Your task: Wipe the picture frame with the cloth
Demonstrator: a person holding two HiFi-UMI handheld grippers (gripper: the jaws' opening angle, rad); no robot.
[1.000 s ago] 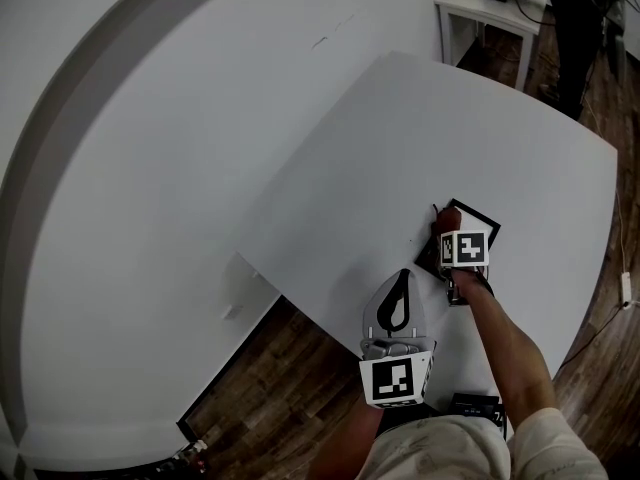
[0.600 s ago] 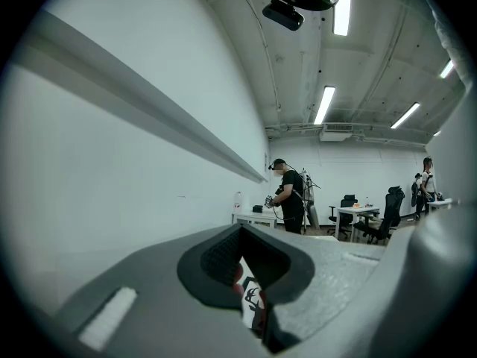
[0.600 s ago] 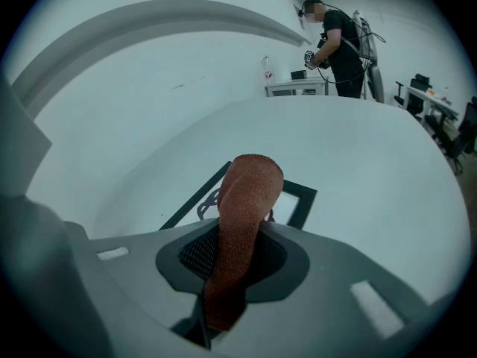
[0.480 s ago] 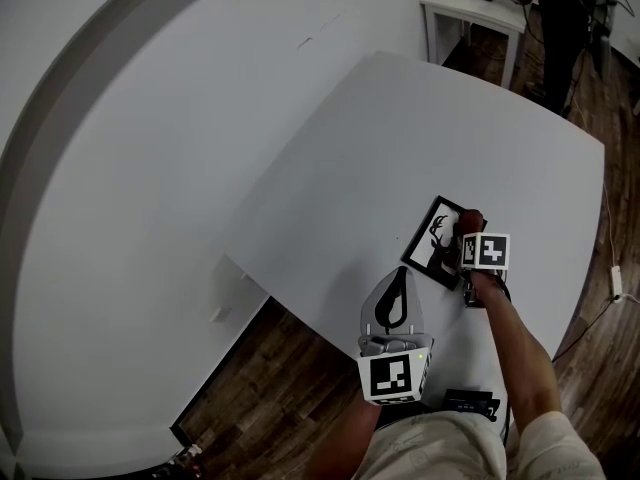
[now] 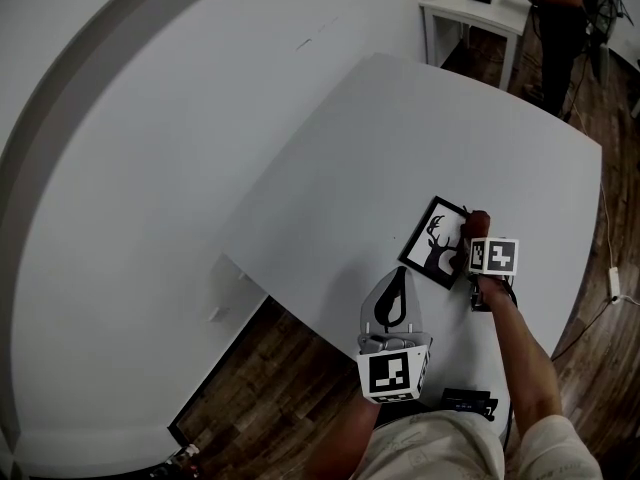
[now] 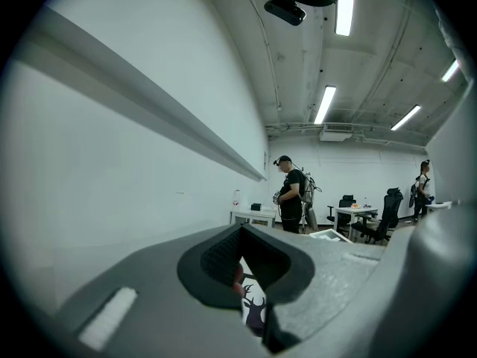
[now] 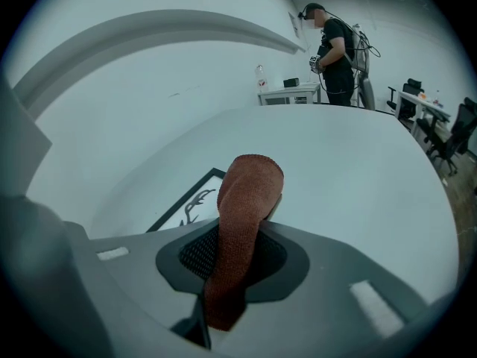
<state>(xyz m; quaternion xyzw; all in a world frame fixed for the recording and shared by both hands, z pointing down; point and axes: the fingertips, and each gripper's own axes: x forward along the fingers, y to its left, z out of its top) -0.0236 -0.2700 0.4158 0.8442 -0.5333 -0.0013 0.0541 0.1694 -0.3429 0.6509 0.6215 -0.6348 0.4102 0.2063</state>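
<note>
Cloth (image 7: pixel 242 222): found clamped in right tongs (image 7: pixel 237 271), shut hard on its lower part, with the rounded fold standing proud of the tips. Judged so gripped to put a soft pad ahead of the hard jaws.

Picture frame (image 5: pixel 437 241): found lying flat on desk (image 5: pixel 400 138), toward the person's edge, deer print up. Judged laid so to take pressure from above without tipping. Saw the cloth's fold at the frame's right edge in head view, touching or just above it; could not tell which.

Left tongs (image 5: pixel 393 303): found closed on nothing, held near the frame's nearest corner, apart from it and pointed its way. Read as standing by to steady the frame should it slide. Judged the wipe in hand, with most of the print uncovered.
</note>
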